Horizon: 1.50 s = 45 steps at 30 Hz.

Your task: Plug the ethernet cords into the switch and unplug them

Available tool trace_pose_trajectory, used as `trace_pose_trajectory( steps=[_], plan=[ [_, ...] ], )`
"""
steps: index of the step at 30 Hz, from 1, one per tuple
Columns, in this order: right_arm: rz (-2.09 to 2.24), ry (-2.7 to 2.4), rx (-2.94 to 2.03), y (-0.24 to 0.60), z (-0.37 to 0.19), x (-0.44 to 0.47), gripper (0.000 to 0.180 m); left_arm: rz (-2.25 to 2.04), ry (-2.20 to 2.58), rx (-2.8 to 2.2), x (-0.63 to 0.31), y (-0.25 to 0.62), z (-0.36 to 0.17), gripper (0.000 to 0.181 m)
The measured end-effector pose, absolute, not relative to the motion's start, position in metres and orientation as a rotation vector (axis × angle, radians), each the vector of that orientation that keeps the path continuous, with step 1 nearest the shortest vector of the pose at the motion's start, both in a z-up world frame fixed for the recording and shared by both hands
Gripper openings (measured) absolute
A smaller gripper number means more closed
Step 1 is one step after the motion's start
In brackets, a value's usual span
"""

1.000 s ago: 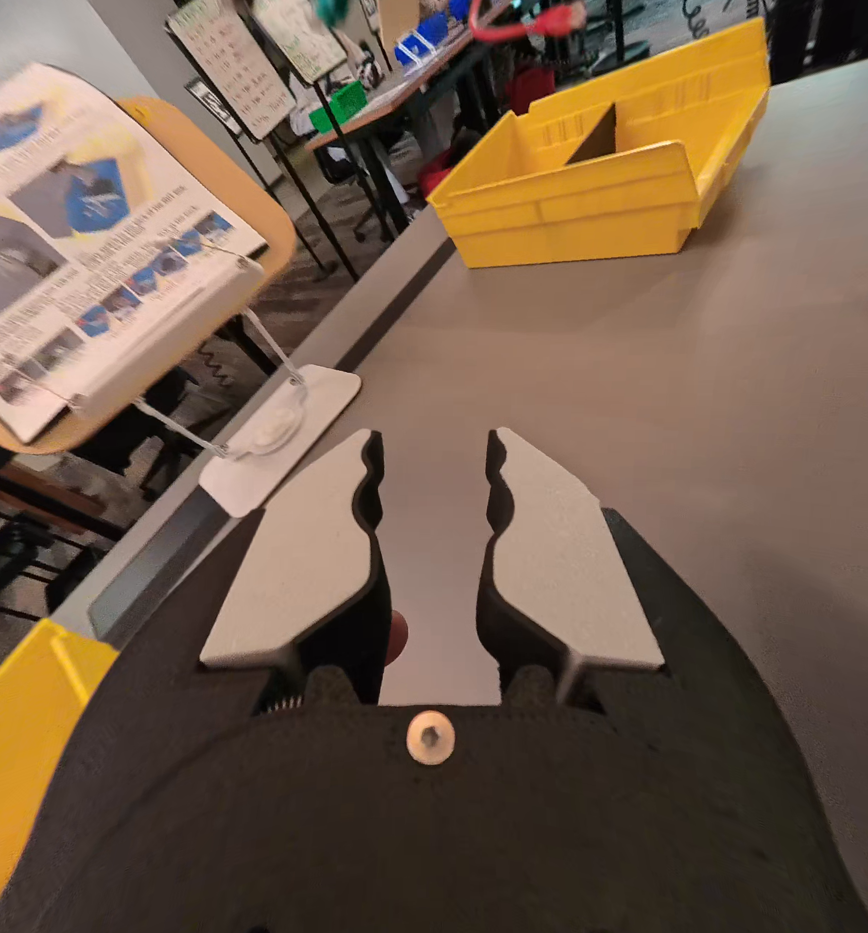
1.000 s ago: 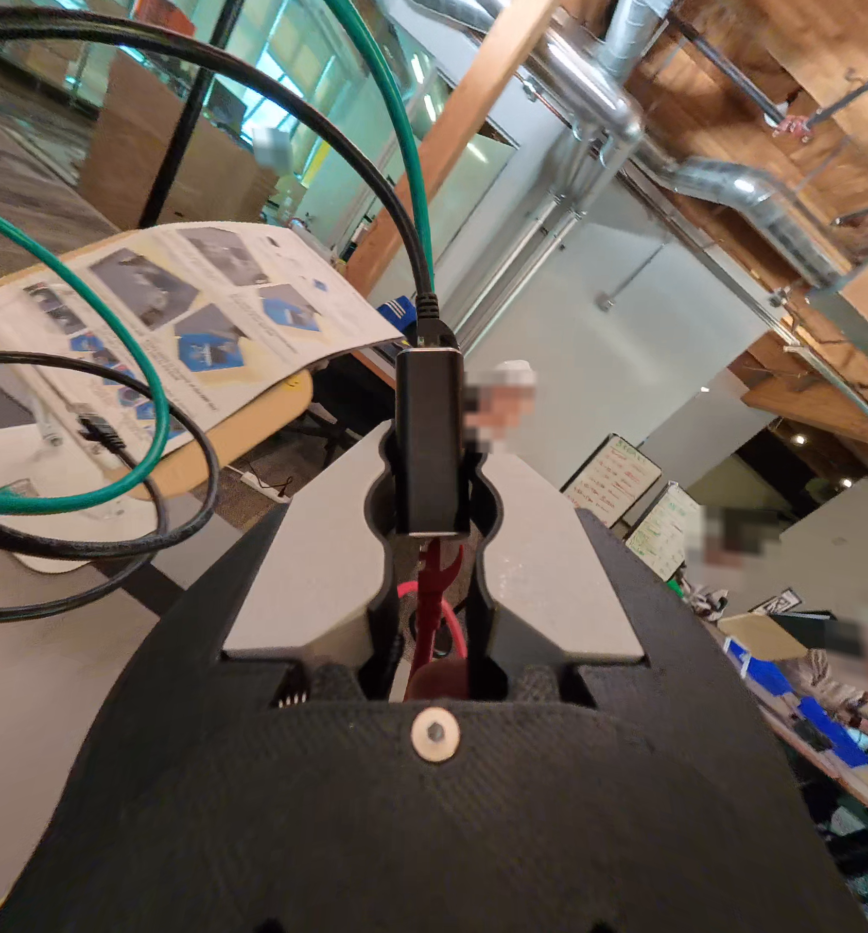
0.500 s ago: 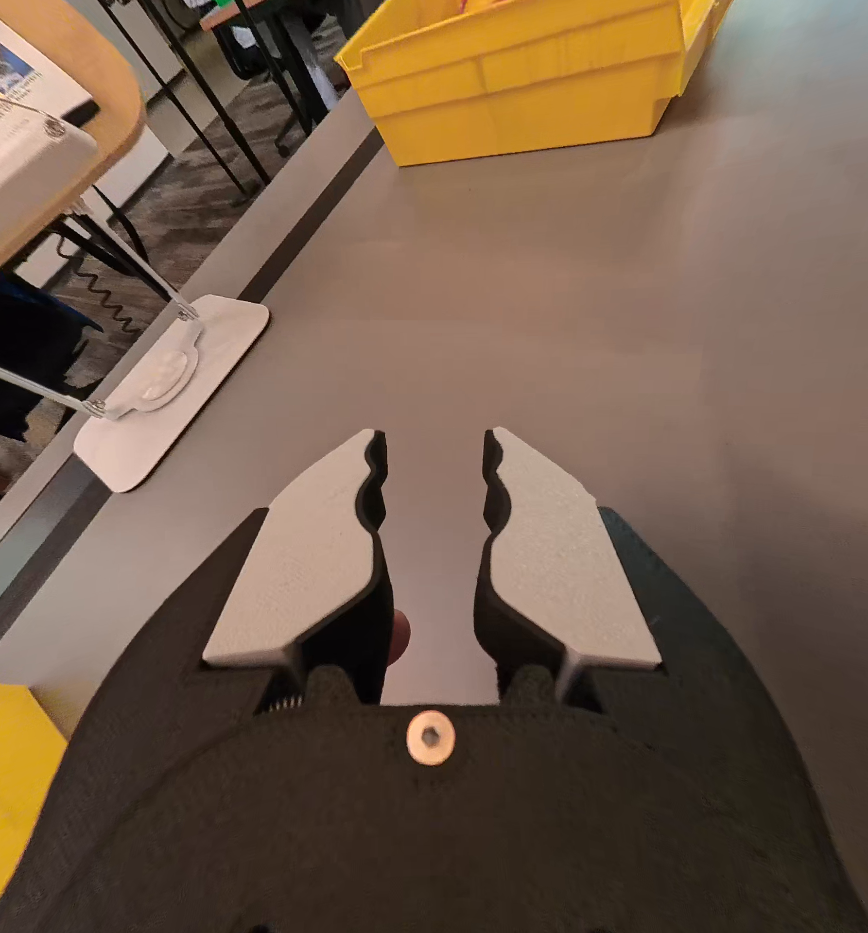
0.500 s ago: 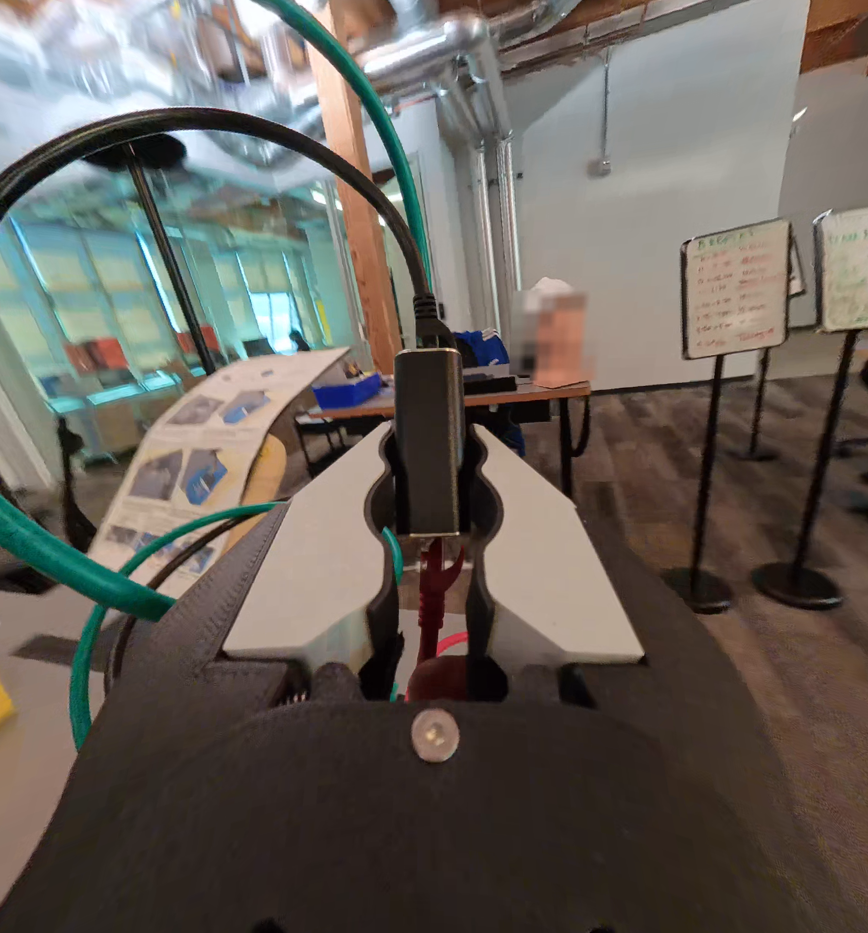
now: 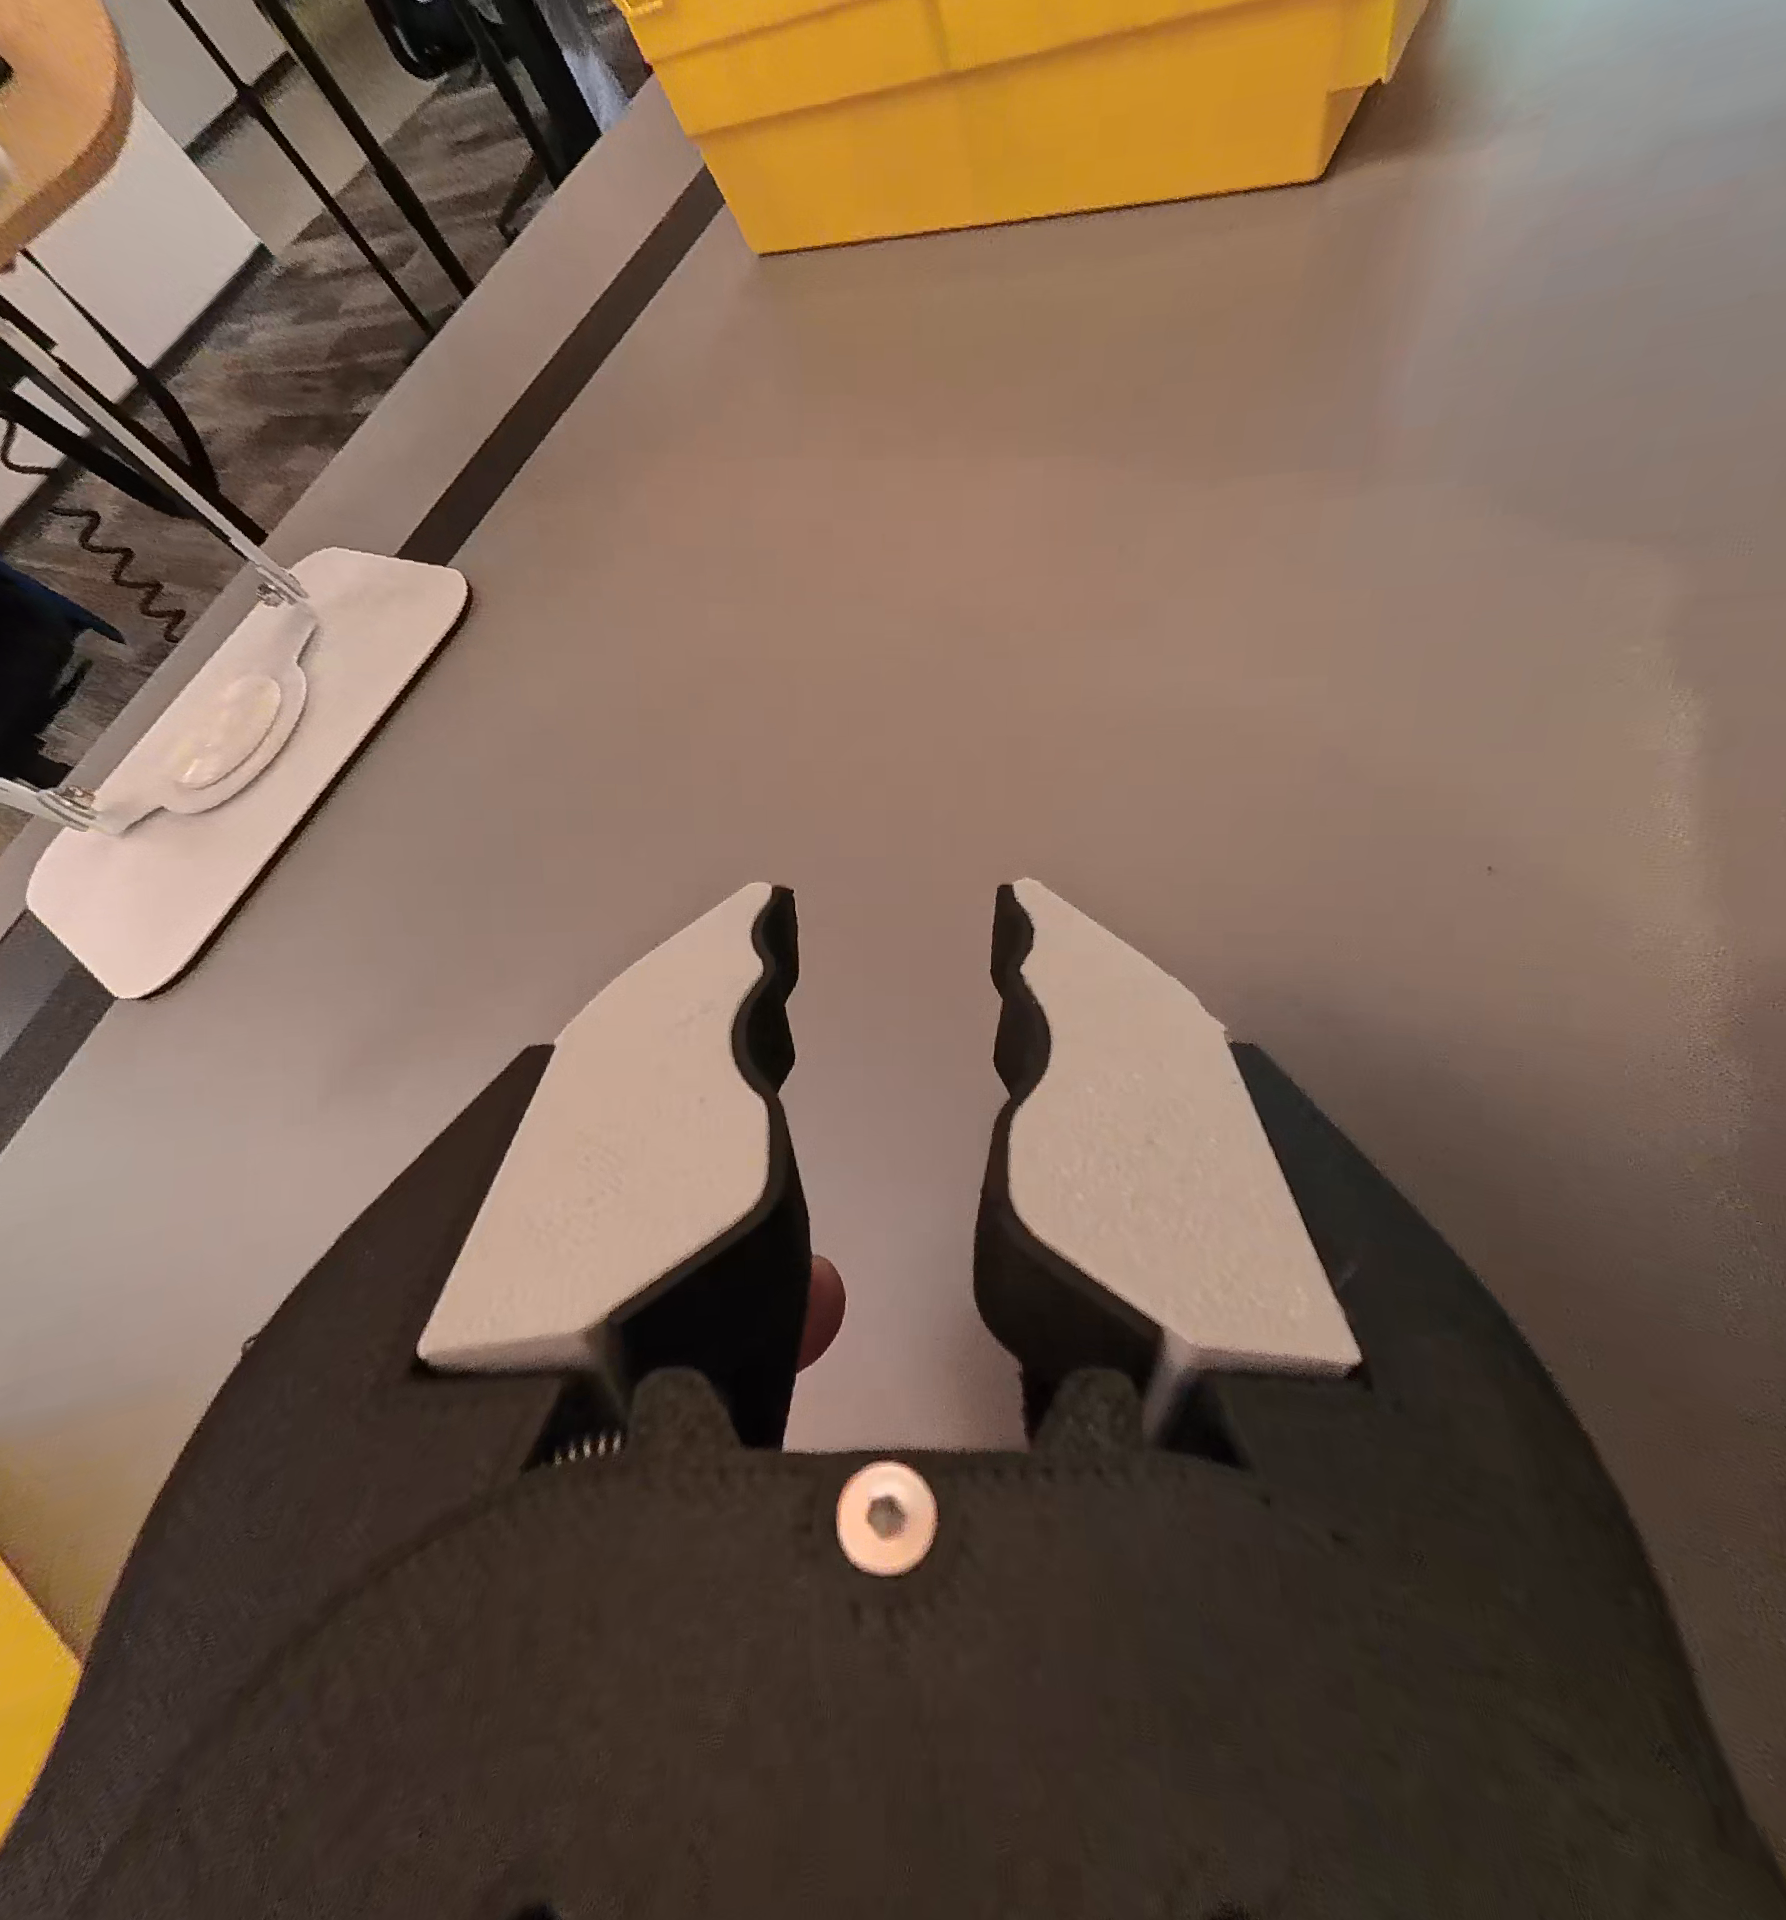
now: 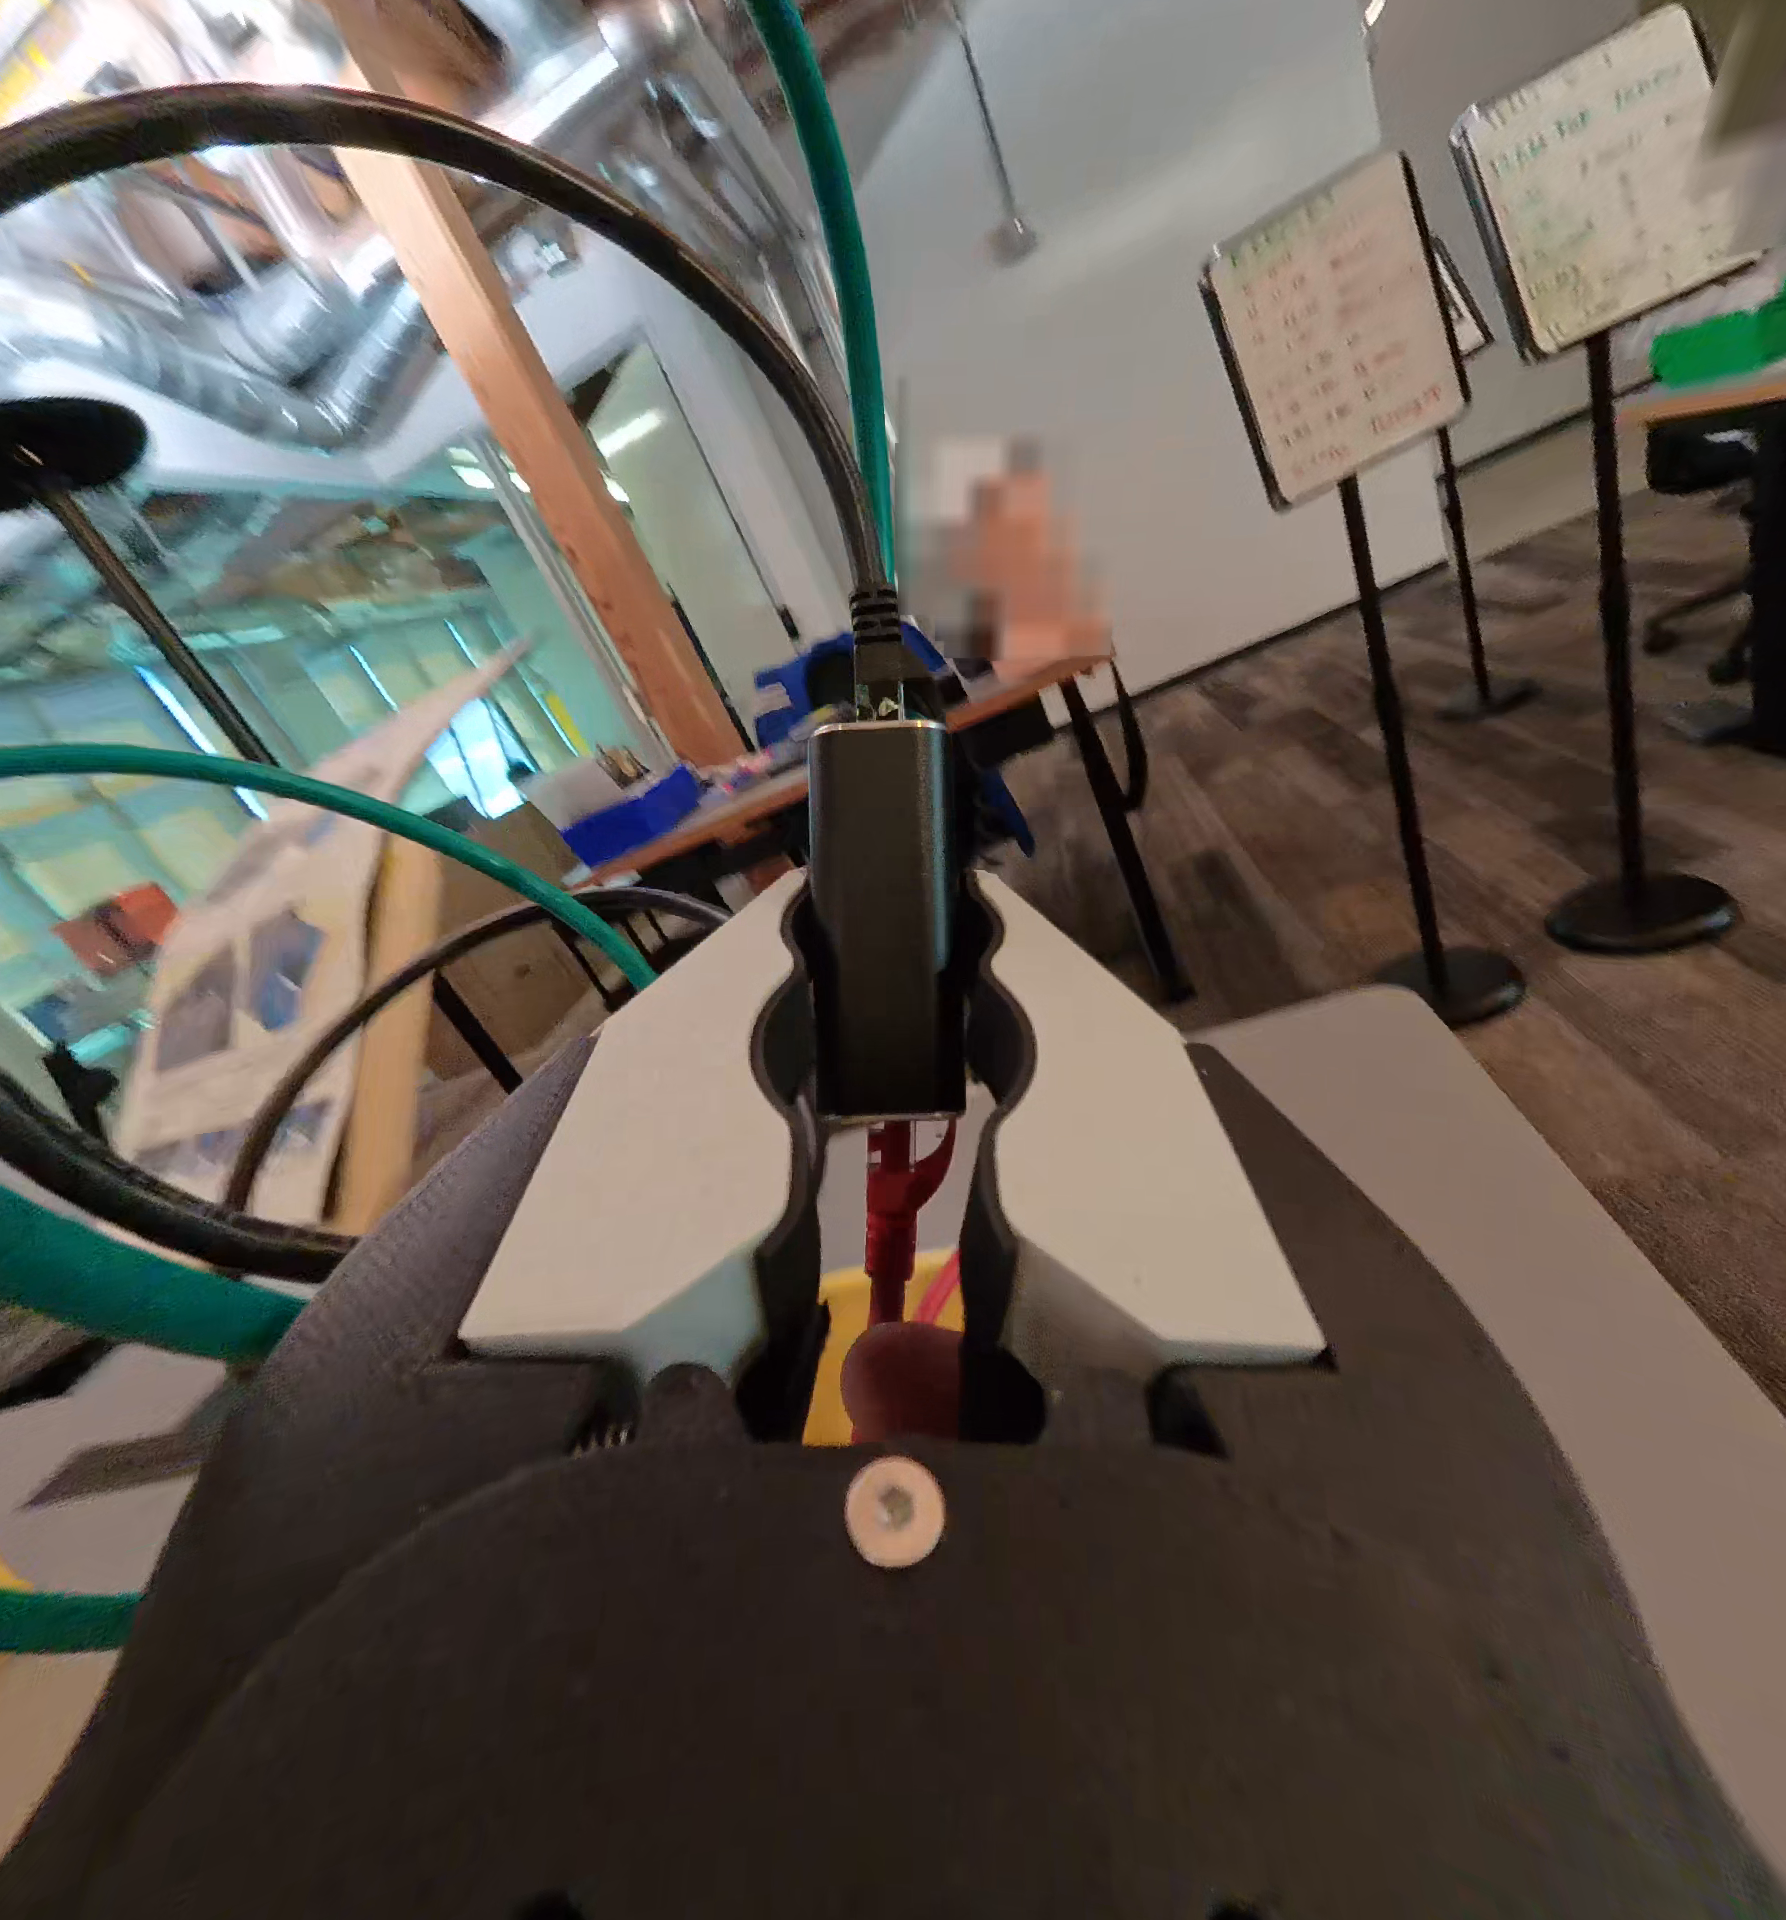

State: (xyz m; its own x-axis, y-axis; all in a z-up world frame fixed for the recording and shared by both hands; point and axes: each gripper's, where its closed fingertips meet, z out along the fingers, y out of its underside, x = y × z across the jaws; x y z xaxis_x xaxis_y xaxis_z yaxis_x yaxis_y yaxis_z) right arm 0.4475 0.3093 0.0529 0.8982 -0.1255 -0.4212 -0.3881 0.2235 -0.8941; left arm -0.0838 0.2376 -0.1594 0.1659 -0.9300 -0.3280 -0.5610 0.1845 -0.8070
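Fingers (image 5: 660, 1091) of the left gripper (image 5: 894, 914) are spread apart with nothing between them, over the flat grey table (image 5: 1180, 623). At 12 o'clock sits a big yellow plastic bin (image 5: 1024, 114). At 9 o'clock a flat white stand base (image 5: 245, 769) lies near the table edge.

The right gripper (image 6: 889, 935) has its fingers (image 6: 1097, 1143) pinching a small black box-shaped switch (image 6: 887, 914), held up in the air. A thick black cord (image 6: 453, 135) plugs into its far end at 12 o'clock. A red cord plug (image 6: 894, 1195) sits in its near end. A green cord (image 6: 827, 208) loops behind.
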Motion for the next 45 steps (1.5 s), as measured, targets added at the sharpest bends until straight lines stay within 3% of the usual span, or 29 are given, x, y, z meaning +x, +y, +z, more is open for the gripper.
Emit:
trace_pose_trajectory(
  steps=[8,21,27,30,36,40,45],
  plan=[
    [-0.096,0.325,-1.697,0.308,-0.036,0.444,0.022,-0.489,1.53,-1.492,-0.084,0.235,-0.164,0.035],
    [-0.821,-0.42,-2.141,0.325,-0.091,0.419,0.025,-0.442,1.579,-1.488,-0.08,0.232,-0.171,0.039],
    [-0.935,-0.624,-2.268,0.329,-0.112,0.416,0.038,-0.387,1.565,-1.475,-0.088,0.238,-0.161,0.041],
    [-0.809,-0.652,-2.379,0.322,-0.121,0.411,0.028,-0.397,1.541,-1.488,-0.092,0.242,-0.158,0.041],
    [-0.985,-0.695,-2.36,0.331,-0.129,0.413,0.027,-0.345,1.533,-1.468,-0.096,0.247,-0.149,0.042],
    [-1.076,-0.721,-2.368,0.323,-0.122,0.417,0.07,-0.243,1.459,-1.437,-0.117,0.261,-0.116,0.045],
    [-0.967,-0.593,-2.301,0.3,-0.092,0.406,0.084,-0.079,1.134,-1.477,-0.196,0.315,-0.044,0.052]
  ],
)
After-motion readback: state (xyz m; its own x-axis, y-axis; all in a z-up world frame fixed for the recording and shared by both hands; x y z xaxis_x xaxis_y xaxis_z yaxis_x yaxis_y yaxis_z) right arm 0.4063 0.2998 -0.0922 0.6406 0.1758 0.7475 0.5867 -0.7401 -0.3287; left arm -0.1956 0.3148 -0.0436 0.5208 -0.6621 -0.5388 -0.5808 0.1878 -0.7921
